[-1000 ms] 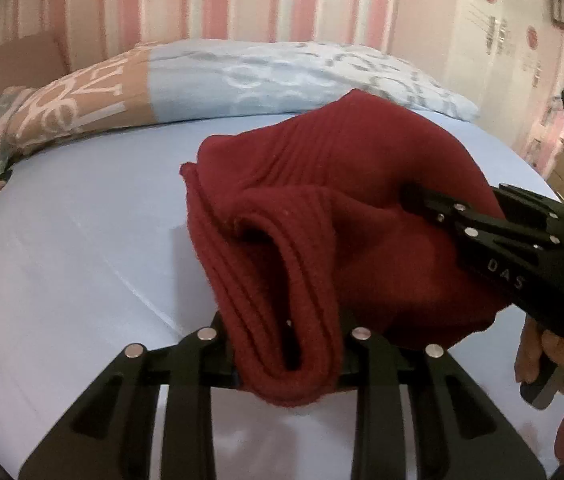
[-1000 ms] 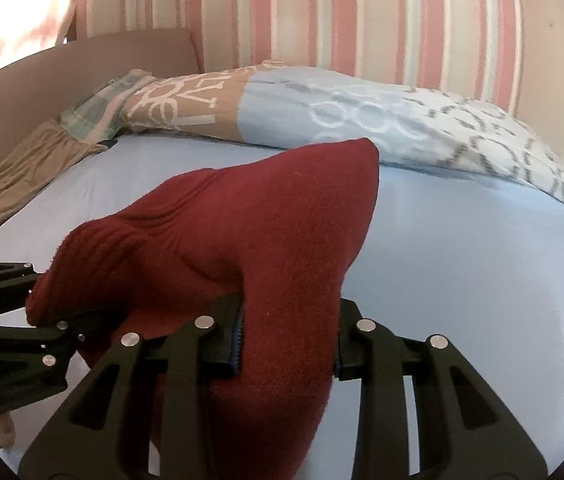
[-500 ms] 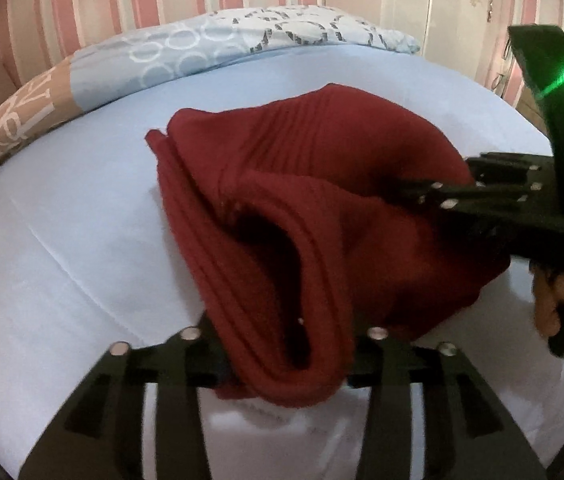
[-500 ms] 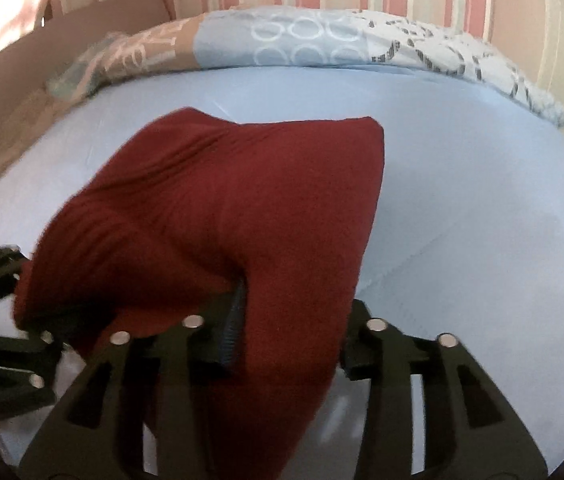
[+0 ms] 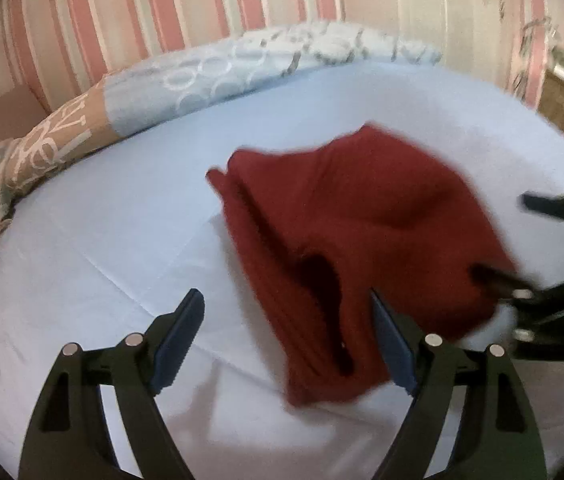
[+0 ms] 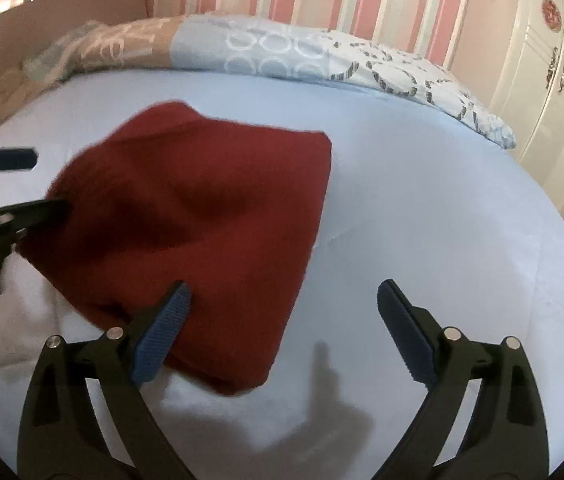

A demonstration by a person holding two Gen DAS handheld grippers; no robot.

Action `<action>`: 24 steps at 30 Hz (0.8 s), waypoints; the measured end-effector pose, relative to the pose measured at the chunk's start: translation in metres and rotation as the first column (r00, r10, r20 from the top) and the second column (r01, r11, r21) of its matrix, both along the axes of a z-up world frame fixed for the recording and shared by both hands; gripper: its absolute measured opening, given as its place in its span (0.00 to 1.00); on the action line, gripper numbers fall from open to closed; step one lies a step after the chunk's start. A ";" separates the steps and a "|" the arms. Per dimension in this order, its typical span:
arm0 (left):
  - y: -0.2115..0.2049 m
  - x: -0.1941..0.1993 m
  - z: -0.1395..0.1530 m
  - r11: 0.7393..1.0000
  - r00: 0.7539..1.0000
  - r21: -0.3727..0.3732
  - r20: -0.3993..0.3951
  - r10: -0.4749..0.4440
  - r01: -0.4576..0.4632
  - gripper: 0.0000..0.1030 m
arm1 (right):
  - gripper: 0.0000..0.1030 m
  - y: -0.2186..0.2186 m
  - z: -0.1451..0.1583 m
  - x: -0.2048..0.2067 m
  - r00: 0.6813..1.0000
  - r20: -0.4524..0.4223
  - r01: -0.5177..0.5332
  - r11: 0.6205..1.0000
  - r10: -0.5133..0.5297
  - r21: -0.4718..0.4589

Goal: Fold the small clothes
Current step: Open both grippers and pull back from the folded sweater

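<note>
Opening both sets of jaws right now: we see the left gripper (image 5: 288, 334) spread wide, its blue pads off the fabric, though the near hem of the one dark red knit garment (image 5: 362, 248) lies between them, closer to the right-side pad. Right gripper (image 6: 284, 330) is equally wide; the garment's near corner lies just beside its left-side pad, and we can't tell whether they touch. The other pad is over bare sheet.

Garment: ribbed knit, deep red, folded over on itself into a rough rectangle, slightly bulged in the middle, a dark open fold gap along the near-left edge in the left wrist view. It lies flat on the light blue bed sheet (image 6: 442, 220), edges blurred.

Each wrist view shows the other gripper at the garment's side, one finger tip touching or tucked at the fabric edge.

Beyond the garment: one long patterned pillow (image 6: 282, 52), part tan with white lettering, part pale blue with circles. Behind that, one pink-and-cream striped wall (image 5: 209, 4). Right of the pillow, one white wardrobe (image 6: 554, 64) with red stickers.

Count: one garment, two grippers, one pillow.
</note>
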State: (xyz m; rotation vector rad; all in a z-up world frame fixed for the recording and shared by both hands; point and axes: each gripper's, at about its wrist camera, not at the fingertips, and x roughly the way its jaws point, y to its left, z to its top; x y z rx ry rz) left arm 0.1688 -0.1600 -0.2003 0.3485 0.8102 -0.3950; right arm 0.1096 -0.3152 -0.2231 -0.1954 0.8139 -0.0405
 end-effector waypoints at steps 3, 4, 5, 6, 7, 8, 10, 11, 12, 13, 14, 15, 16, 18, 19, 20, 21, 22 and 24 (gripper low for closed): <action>0.019 0.017 -0.019 0.999 0.997 -0.015 -0.071 0.037 -0.038 0.81 | 0.91 -0.002 -0.008 -0.003 1.000 -0.029 -0.007 1.000 0.006 -0.028; 0.031 0.022 -0.025 0.998 0.994 -0.030 -0.096 0.052 -0.055 0.82 | 0.91 -0.005 -0.011 -0.006 0.999 -0.035 -0.006 1.000 0.006 -0.019; 0.038 0.023 -0.028 0.997 0.993 -0.045 -0.110 0.053 -0.059 0.82 | 0.91 -0.008 -0.015 -0.007 0.999 -0.043 -0.003 1.000 0.003 -0.008; 0.043 0.022 -0.032 0.997 0.992 -0.053 -0.115 0.053 -0.060 0.84 | 0.91 -0.010 -0.020 -0.007 0.999 -0.055 0.001 1.000 -0.001 0.000; 0.045 0.021 -0.034 0.997 0.992 -0.054 -0.114 0.053 -0.060 0.86 | 0.91 -0.011 -0.023 -0.007 0.998 -0.059 0.003 1.000 -0.003 0.004; 0.047 0.020 -0.035 0.997 0.993 -0.057 -0.109 0.046 -0.053 0.86 | 0.91 -0.011 -0.025 -0.008 0.998 -0.057 0.006 1.000 -0.006 0.007; 0.045 0.015 -0.035 0.998 0.996 -0.041 -0.085 0.038 -0.041 0.86 | 0.91 -0.010 -0.026 -0.009 0.999 -0.052 0.017 1.000 -0.017 0.009; 0.044 0.013 -0.034 0.999 0.997 -0.035 -0.071 0.034 -0.037 0.86 | 0.91 -0.011 -0.026 -0.008 0.998 -0.052 0.020 1.000 -0.020 0.012; 0.044 0.013 -0.034 0.999 0.997 -0.033 -0.064 0.032 -0.034 0.86 | 0.91 -0.012 -0.026 -0.007 0.998 -0.053 0.023 1.000 -0.022 0.017; 0.045 0.012 -0.034 0.999 0.998 -0.042 -0.060 0.032 -0.034 0.86 | 0.91 -0.013 -0.025 -0.007 0.998 -0.049 0.027 0.999 -0.025 0.032; 0.046 0.010 -0.033 0.998 0.998 -0.056 -0.061 0.034 -0.037 0.86 | 0.90 -0.013 -0.022 -0.008 0.999 -0.037 0.024 0.999 -0.022 0.043; 0.047 0.009 -0.032 0.997 0.997 -0.071 -0.061 0.036 -0.040 0.86 | 0.88 -0.012 -0.018 -0.010 1.000 -0.025 0.021 0.998 -0.019 0.052; 0.047 0.007 -0.028 0.996 0.998 -0.083 -0.059 0.037 -0.042 0.85 | 0.88 -0.011 -0.011 -0.013 1.000 0.000 0.017 0.997 -0.017 0.070; 0.047 0.002 -0.020 0.994 0.999 -0.097 -0.040 0.036 -0.040 0.87 | 0.89 -0.005 0.003 -0.022 0.999 0.048 0.010 0.996 -0.014 0.086; 0.048 -0.002 -0.016 0.993 0.999 -0.111 -0.030 0.031 -0.034 0.88 | 0.90 -0.002 0.009 -0.024 0.998 0.061 0.006 0.996 -0.012 0.089; 0.049 -0.005 -0.014 0.992 0.999 -0.118 -0.025 0.033 -0.036 0.89 | 0.91 0.002 0.014 -0.027 0.997 0.072 0.004 0.995 -0.011 0.096; 0.051 -0.008 -0.011 0.991 0.999 -0.124 -0.024 0.039 -0.042 0.91 | 0.94 0.004 0.017 -0.028 0.997 0.080 0.003 0.995 -0.011 0.104; 0.054 -0.013 -0.007 0.989 0.998 -0.139 -0.024 0.049 -0.052 0.92 | 0.96 0.007 0.022 -0.032 0.995 0.094 0.001 0.993 -0.013 0.122; 0.064 -0.022 0.000 0.983 0.997 -0.167 -0.025 0.072 -0.075 0.92 | 0.97 0.013 0.031 -0.042 0.992 0.120 0.006 0.987 -0.026 0.161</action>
